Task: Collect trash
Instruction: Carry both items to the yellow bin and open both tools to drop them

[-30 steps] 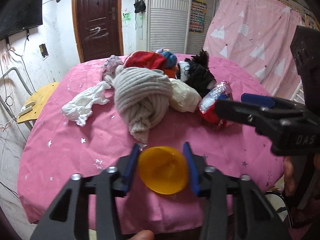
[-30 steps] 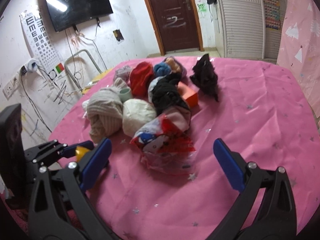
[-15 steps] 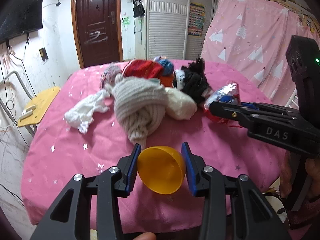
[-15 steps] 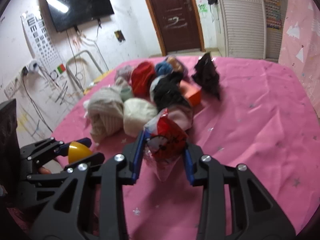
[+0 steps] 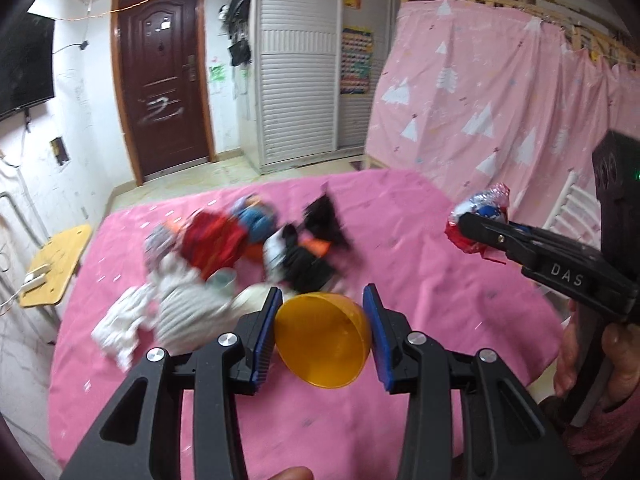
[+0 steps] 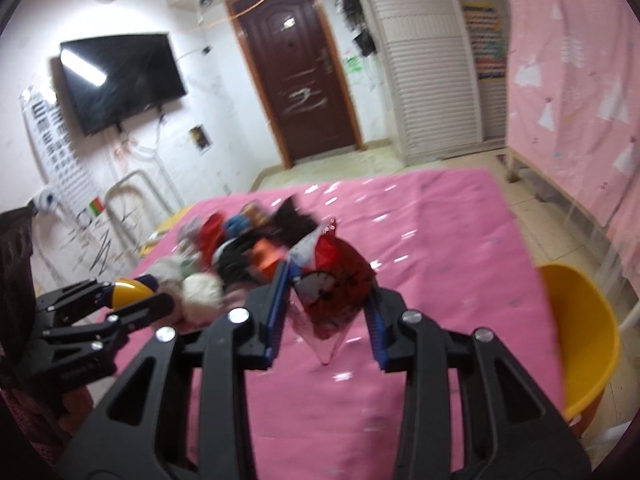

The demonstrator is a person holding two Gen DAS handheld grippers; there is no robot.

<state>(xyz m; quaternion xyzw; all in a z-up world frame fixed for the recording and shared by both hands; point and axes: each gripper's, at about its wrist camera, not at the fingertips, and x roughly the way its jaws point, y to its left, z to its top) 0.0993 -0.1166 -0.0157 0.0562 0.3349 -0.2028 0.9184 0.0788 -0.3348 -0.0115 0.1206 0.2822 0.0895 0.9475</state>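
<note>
1. Bin placement decides the coming move: a yellow plastic tub [image 6: 576, 344] stands on the floor just off the right-hand edge of the bench [image 6: 440, 240], which is covered in a pink star-printed cloth. In the right wrist view the tub lies to the right of and below the right gripper [image 6: 326, 300], so I take it as the likely drop point, though its use is a guess.

2. The right gripper is clamped on a crumpled red, white and blue foil snack wrapper [image 6: 332, 284]. The wrapper hangs clear of the cloth, its tapered clear tail pointing down between the jaws.

3. The left gripper [image 5: 323, 332] is closed on an orange translucent plastic half-shell [image 5: 322, 340], held off the bench near its front edge, open side facing up and away. It is farther from the tub than the right gripper, so the right hand looks better placed to unload first.

4. The blurred heap of rolled socks and cloths [image 5: 240, 256] sits mid-bench, well apart from both grippers.

5. Compared with a second ago: the right gripper then stood wide around the wrapper lying on the cloth; its jaws have since closed on it and the wrapper is now lifted. The left grip on the shell is unchanged, but it is carried higher, and both views now look farther over the room.
</note>
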